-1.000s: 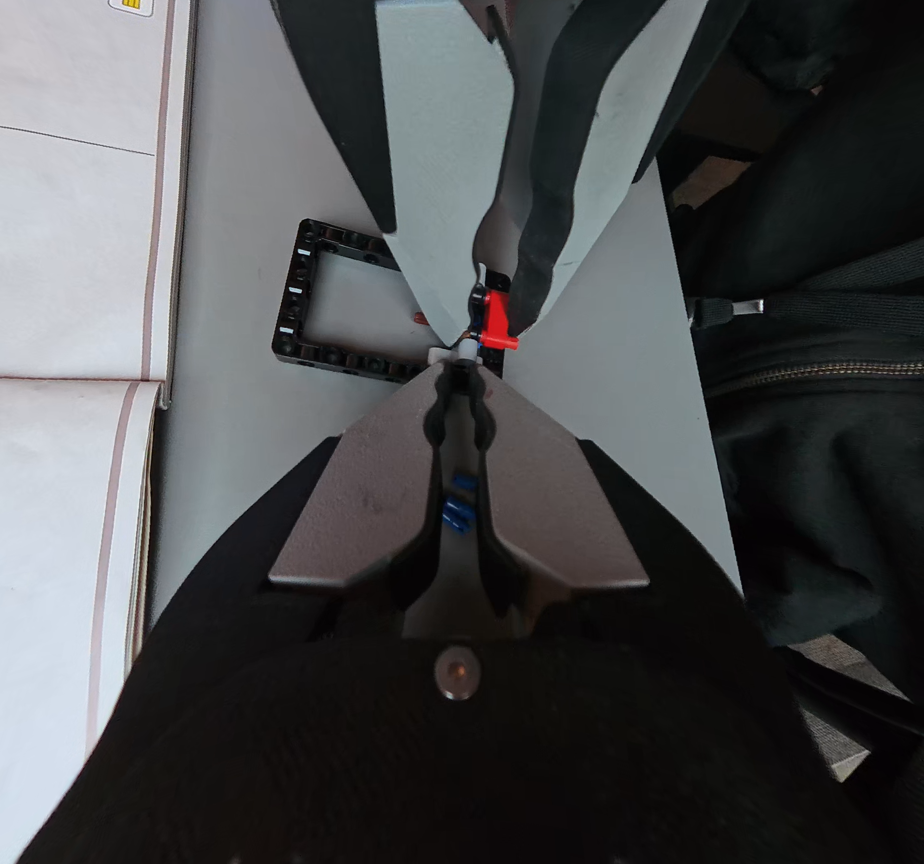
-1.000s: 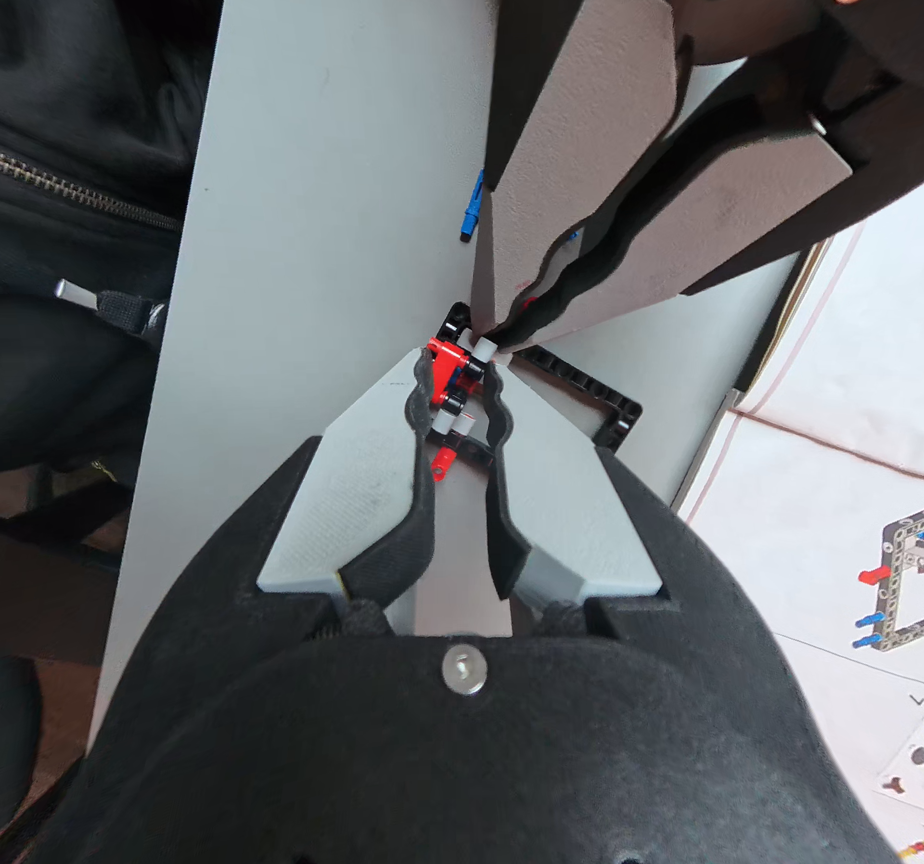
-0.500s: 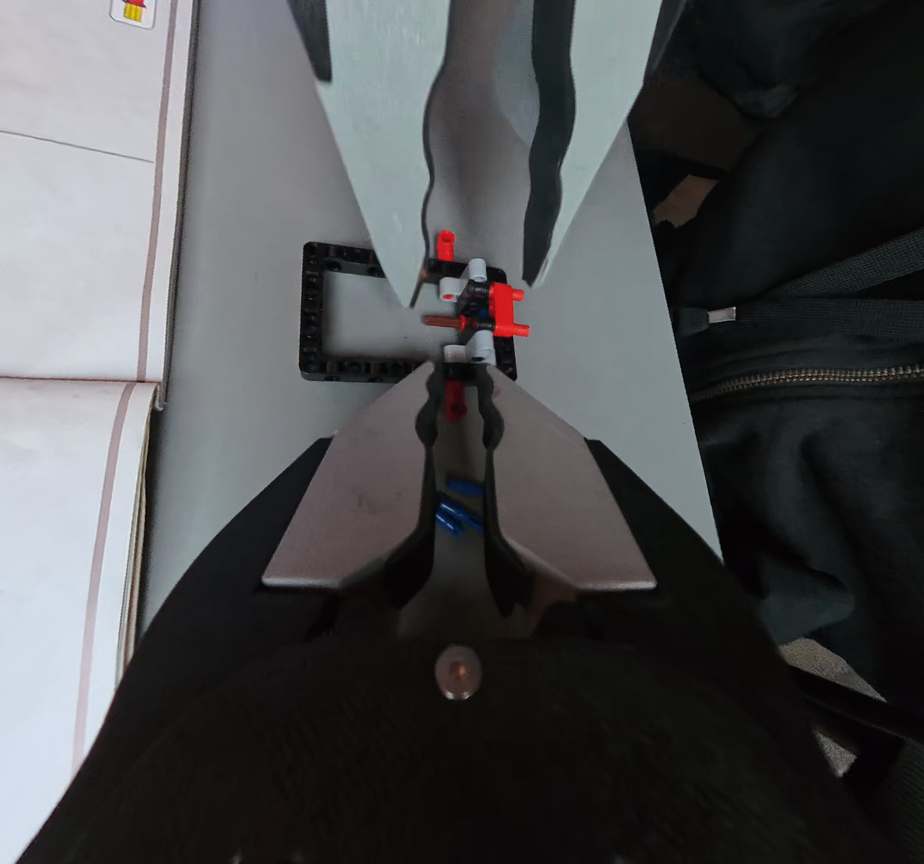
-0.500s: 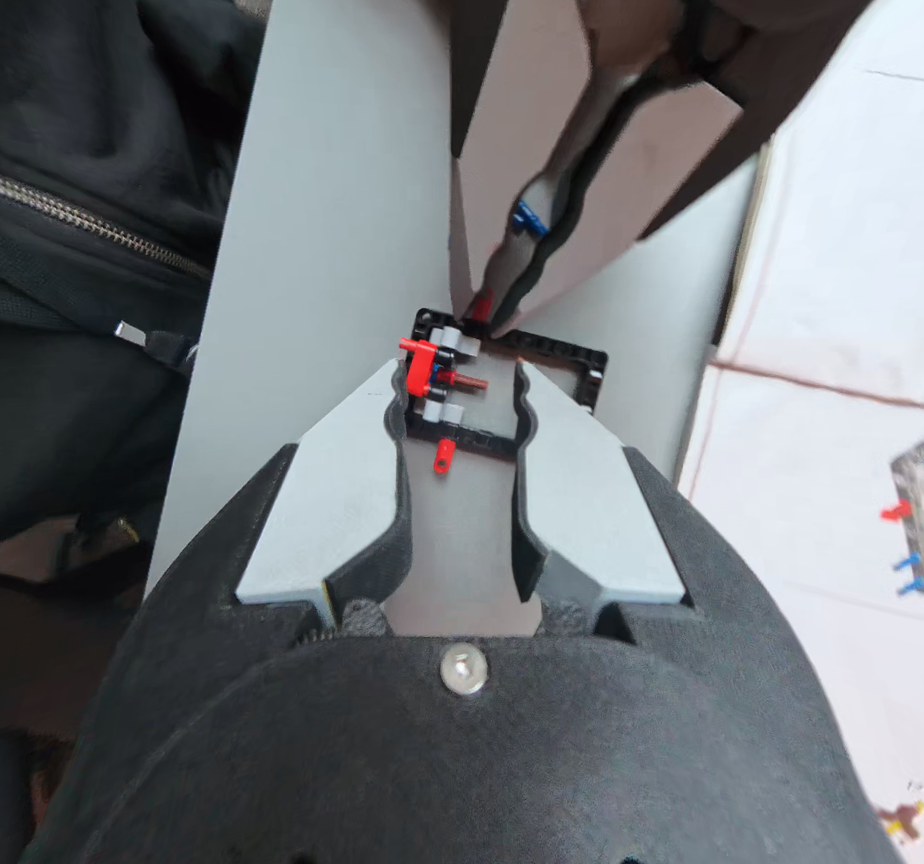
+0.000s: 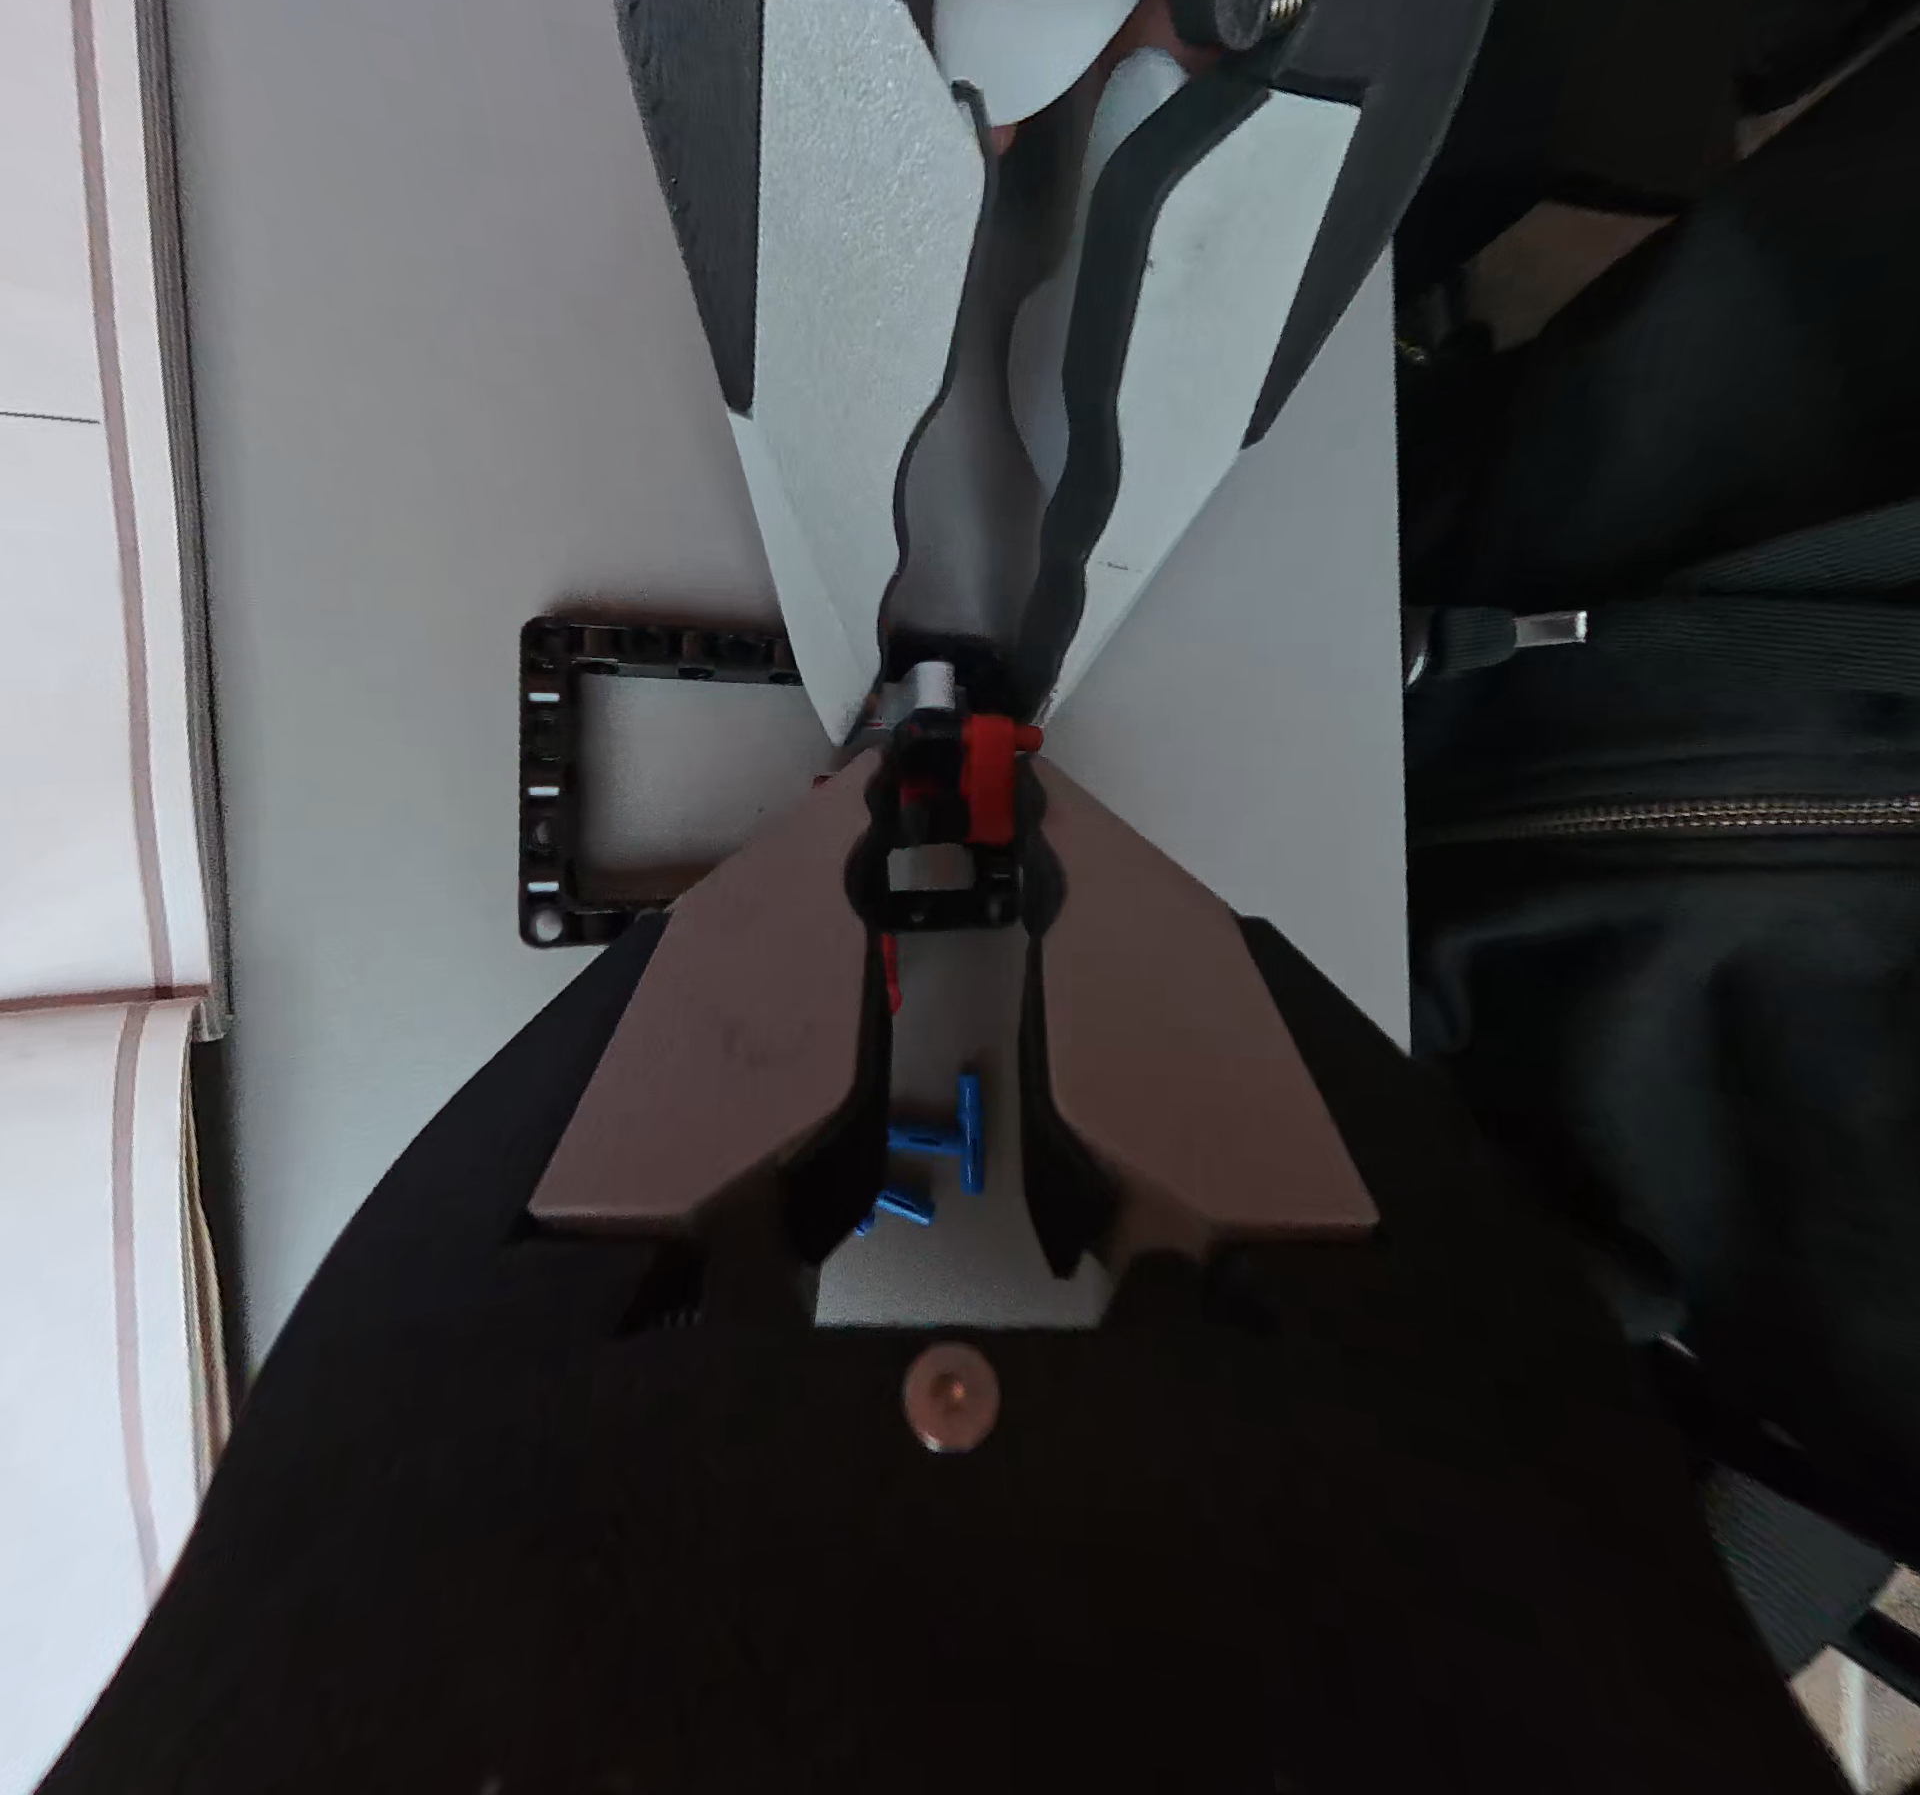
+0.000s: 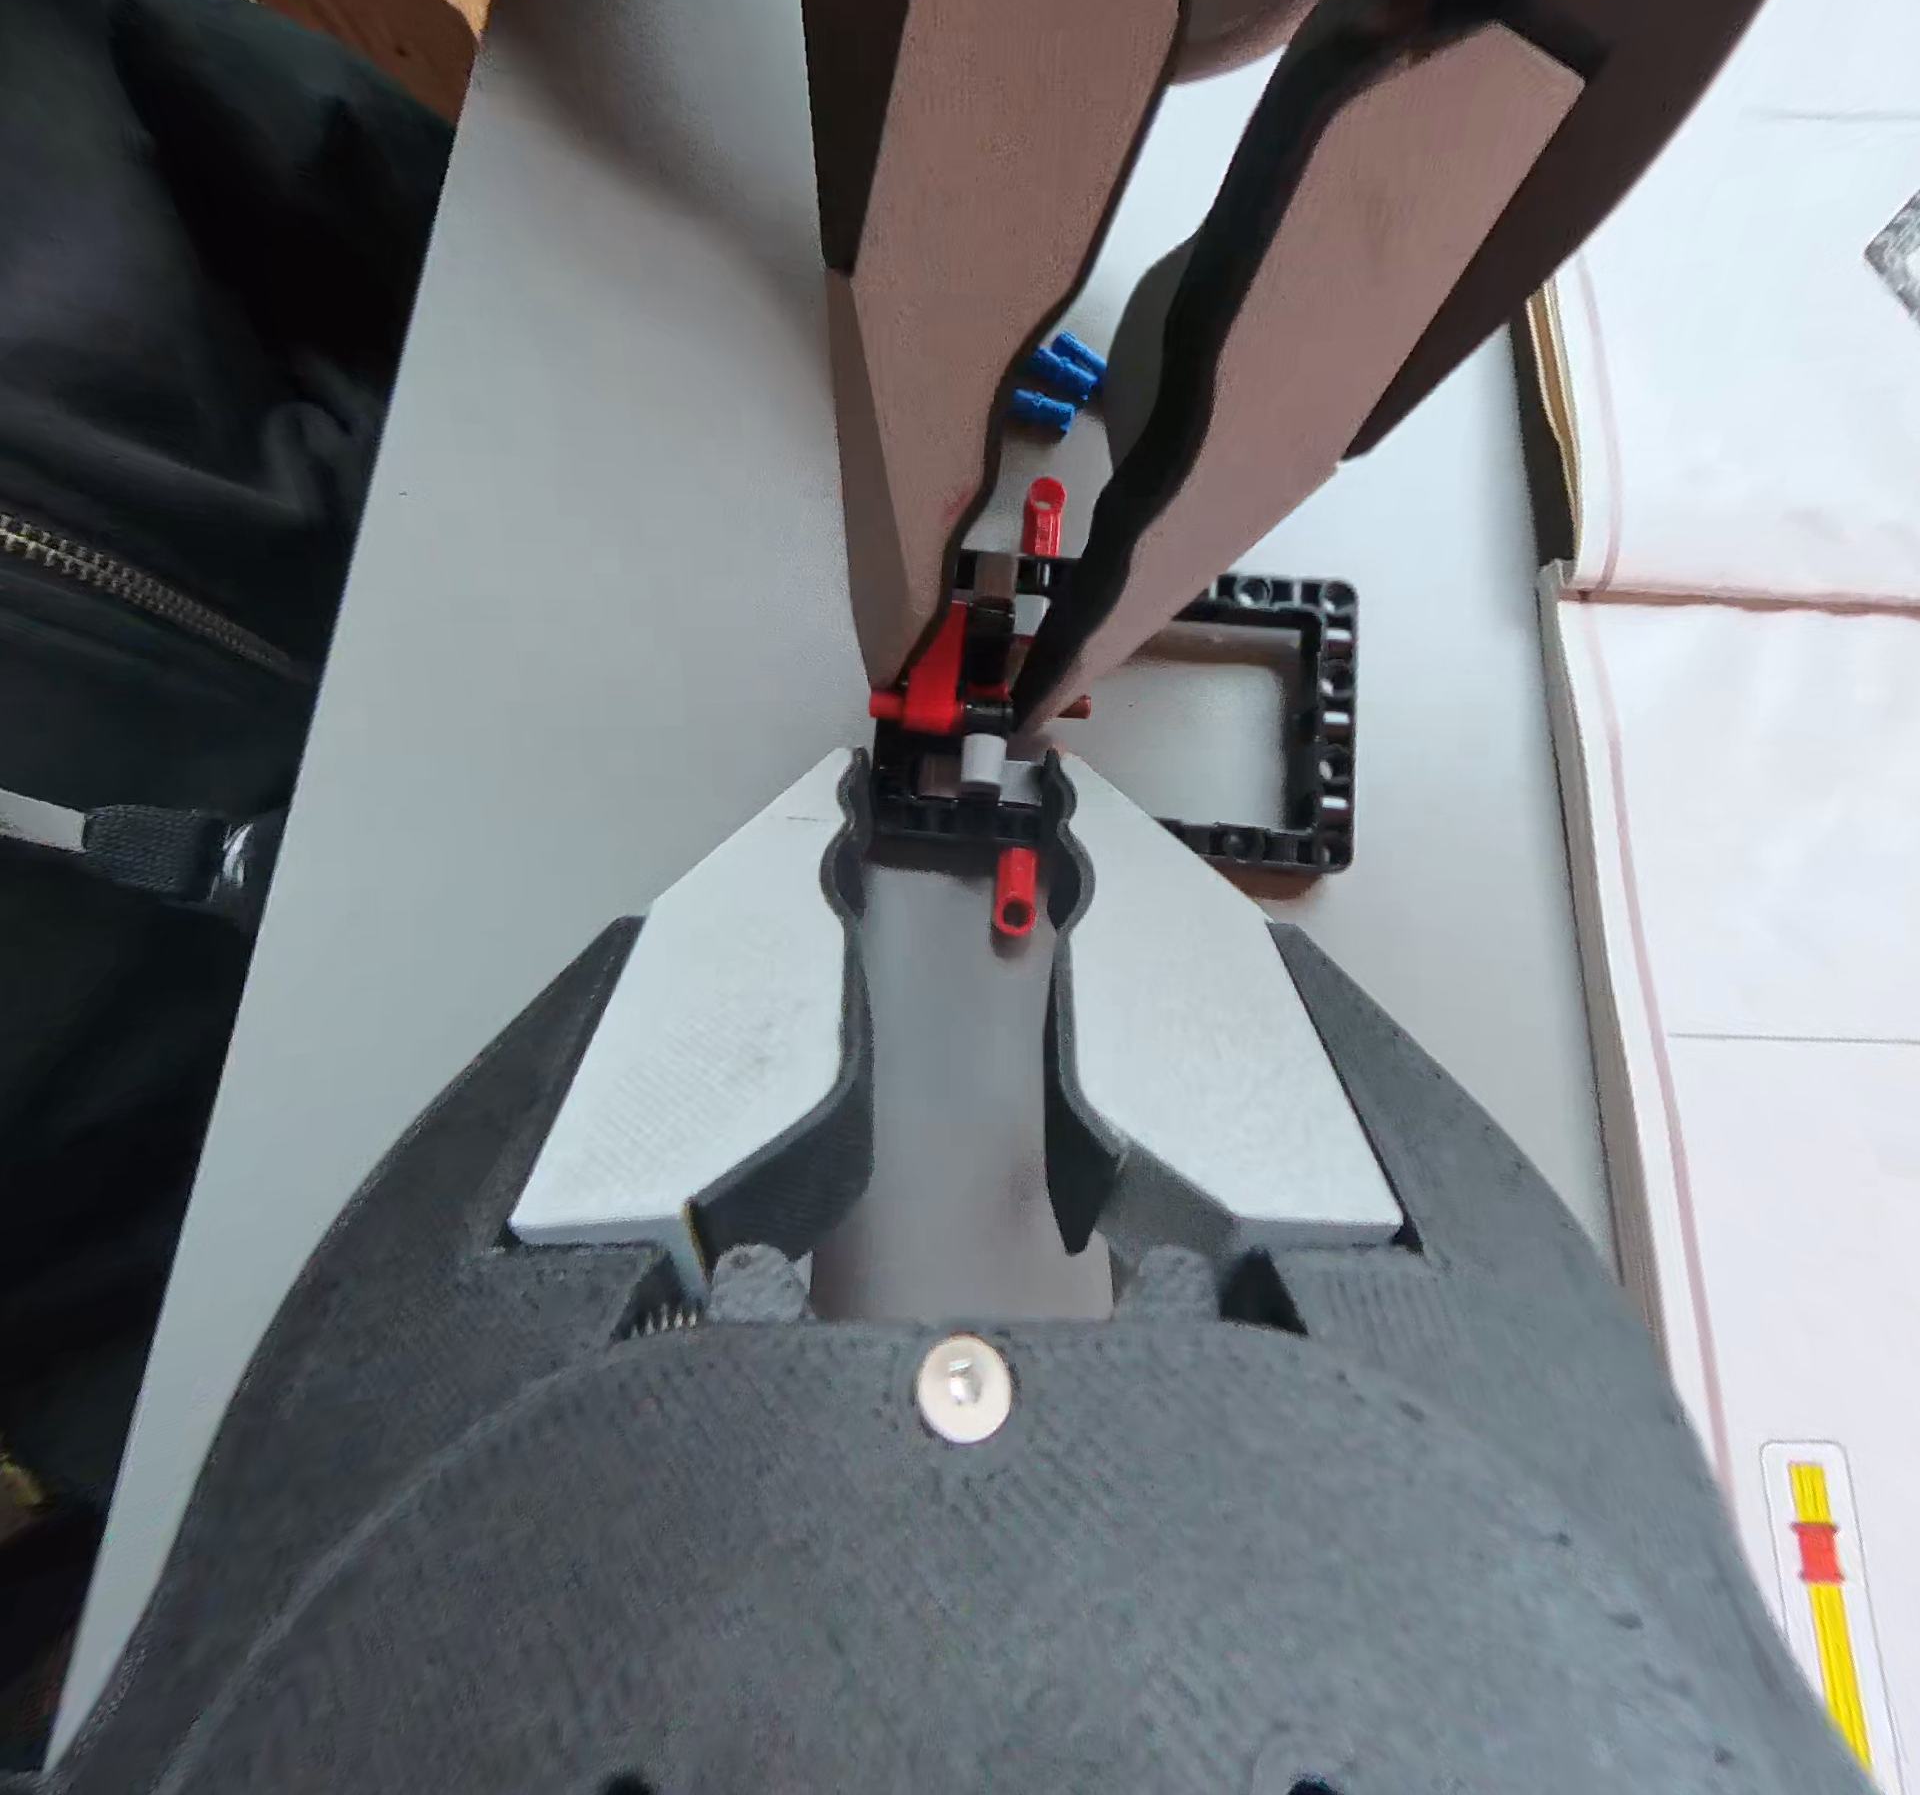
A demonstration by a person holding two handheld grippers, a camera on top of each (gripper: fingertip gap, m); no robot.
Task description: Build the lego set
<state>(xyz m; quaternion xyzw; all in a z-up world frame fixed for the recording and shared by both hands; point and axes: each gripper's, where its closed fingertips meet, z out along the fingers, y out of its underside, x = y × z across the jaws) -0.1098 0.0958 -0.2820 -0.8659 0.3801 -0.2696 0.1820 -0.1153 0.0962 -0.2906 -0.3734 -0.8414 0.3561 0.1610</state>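
A small black Lego frame carries a red connector, grey sleeves and red pins. My left gripper, with brown fingers, is shut on its sides. My right gripper, with light grey fingers, is shut on the same frame from the opposite end. The two grippers meet tip to tip over the grey table. A red pin sticks out of the frame toward the right wrist camera. A larger black rectangular frame lies flat beside them and also shows in the right wrist view.
Several loose blue pins lie on the table under my left gripper, also seen in the right wrist view. An open instruction booklet borders one side. A person's black jacket lies past the opposite table edge. Both grippers' tips are close together, under 4 cm apart.
My right gripper was open and drawn back half a second ago; it has moved in and shut on the small frame. My left gripper has pushed forward and now grips the frame's sides.
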